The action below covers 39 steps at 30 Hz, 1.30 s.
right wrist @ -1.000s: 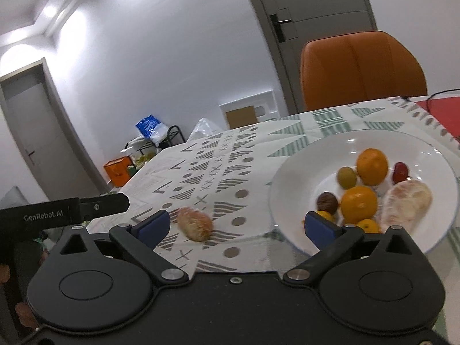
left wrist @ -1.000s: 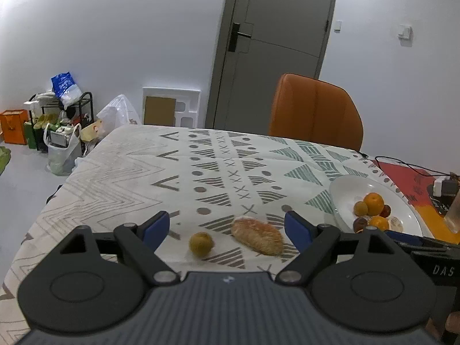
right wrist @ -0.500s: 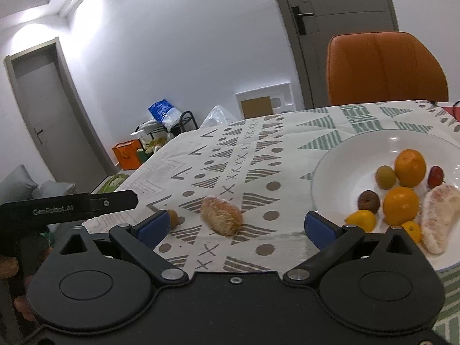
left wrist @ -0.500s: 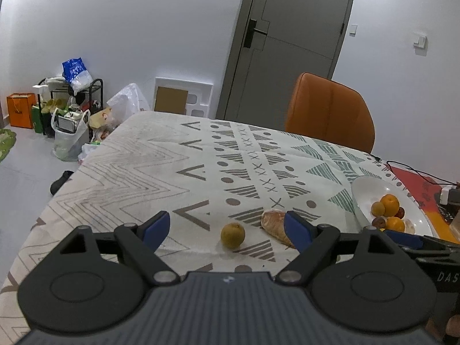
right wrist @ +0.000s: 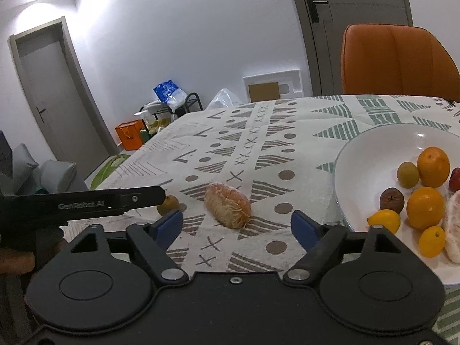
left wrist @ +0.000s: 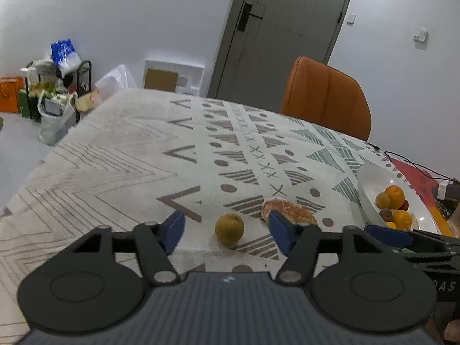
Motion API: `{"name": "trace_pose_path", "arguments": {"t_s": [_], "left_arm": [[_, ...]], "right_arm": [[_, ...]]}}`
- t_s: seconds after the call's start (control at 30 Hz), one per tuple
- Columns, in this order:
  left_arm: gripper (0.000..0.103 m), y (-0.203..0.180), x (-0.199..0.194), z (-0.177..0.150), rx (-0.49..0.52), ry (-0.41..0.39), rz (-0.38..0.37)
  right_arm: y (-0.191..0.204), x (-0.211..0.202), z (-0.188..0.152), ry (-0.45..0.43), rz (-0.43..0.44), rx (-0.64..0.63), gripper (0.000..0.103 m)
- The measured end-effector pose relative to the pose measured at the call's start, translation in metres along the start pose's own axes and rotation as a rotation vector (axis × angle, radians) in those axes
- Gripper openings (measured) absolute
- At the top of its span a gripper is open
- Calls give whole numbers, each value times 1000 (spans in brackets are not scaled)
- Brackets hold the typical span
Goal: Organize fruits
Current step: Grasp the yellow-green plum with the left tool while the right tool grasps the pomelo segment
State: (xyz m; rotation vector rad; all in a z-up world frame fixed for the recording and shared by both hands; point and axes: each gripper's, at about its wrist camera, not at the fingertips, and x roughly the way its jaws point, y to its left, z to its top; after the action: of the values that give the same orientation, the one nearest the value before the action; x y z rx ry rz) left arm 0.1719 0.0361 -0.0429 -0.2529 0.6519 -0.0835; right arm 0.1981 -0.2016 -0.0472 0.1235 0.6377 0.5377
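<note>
Segment (left wrist: 290, 212) half behind gripper finger (left wrist: 280, 231)

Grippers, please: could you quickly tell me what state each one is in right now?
Left gripper: open, holding nothing.
Right gripper: open, holding nothing.

We are seeing dim, cool, even indoor light. A ceiling lamp is glaring on the wall (right wrist: 43, 14) at upper left of the right wrist view. Fisheye distortion is bending the door (left wrist: 287, 28) and darkening corners; far clutter is looking soft.
</note>
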Motion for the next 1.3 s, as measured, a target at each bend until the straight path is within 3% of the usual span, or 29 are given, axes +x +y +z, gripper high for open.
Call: {"name": "trace_pose_path", "arguments": {"t_s": [0.13,0.2,0.23,0.63,1.3], "left_arm": [[51,4,13,-1,-16,18,-3],[28,7,21,-2,-30,38,-8],[23,8,22,-3,-38,34,-10],[23,20,5,10,-42,3,9],[24,58,-21,16,-87,-43,84]], "right_arm": [[0,6,2,15,-7,-12,77],[1,8,4,18,-6,-23,76],[1,9,5,19,-5,-27,76],[9,28,12,38,24,-48,69],[30,68,20,72,14,-142,68]]}}
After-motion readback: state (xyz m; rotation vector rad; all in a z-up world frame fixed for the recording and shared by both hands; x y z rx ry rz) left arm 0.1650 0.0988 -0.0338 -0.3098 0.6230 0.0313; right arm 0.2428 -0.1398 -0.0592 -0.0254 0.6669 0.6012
